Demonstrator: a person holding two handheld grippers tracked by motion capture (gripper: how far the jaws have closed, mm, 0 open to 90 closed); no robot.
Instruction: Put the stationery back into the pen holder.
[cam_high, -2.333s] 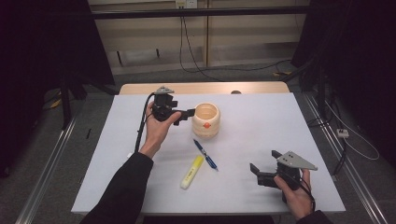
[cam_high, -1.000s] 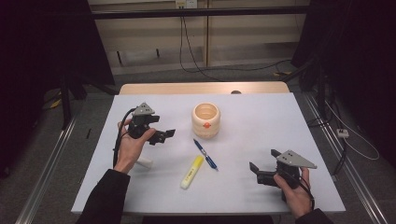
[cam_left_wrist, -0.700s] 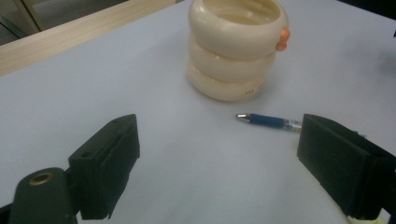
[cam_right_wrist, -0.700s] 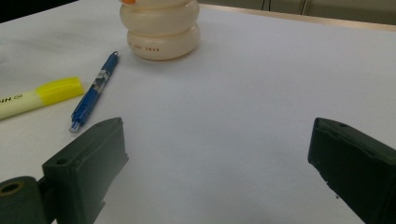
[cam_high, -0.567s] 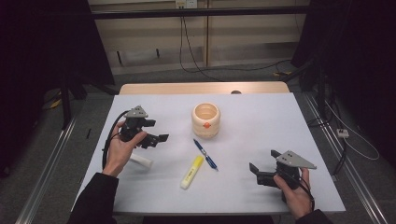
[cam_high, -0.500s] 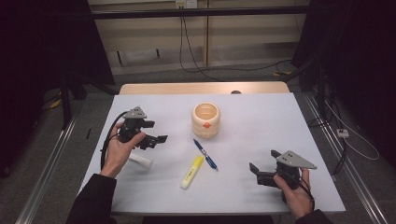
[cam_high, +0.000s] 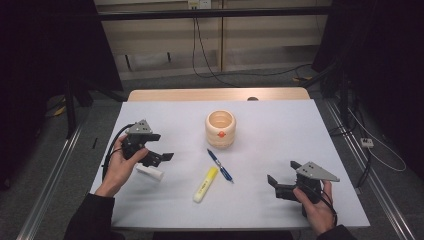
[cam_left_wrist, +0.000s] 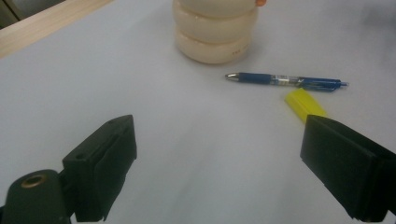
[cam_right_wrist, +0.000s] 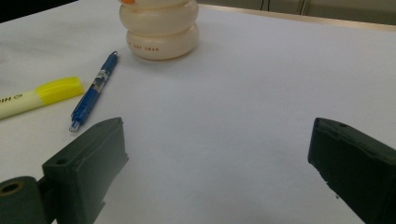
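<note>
My left tool (cam_high: 159, 157) hangs over the left side of the worktop (cam_high: 280, 130), jaws spread wide with nothing between them. Just beneath it, right by my left hand (cam_high: 119, 167), lies a small white cylinder (cam_high: 150, 172), flat on the surface and not gripped; I cannot tell what it is.

In the left gripper view the open jaws frame bare worktop, and beyond them sit the yellow highlighter (cam_left_wrist: 305, 103), the blue pen (cam_left_wrist: 286, 80) and the cream ribbed cup (cam_left_wrist: 215, 28), all well clear of the tips.

Moving rightward in the high view: the highlighter (cam_high: 205, 184) lies near the middle, angled, with the pen (cam_high: 220, 165) just beside its upper end and the cup (cam_high: 220, 128) standing upright a little farther back.

Over on the right, my right tool (cam_high: 284, 180) sits low near the front edge, jaws wide apart too, holding nothing. Its own view has the pen (cam_right_wrist: 93, 93) and highlighter (cam_right_wrist: 39, 96) off to the left of the jaws, the cup (cam_right_wrist: 159, 29) beyond them.
</note>
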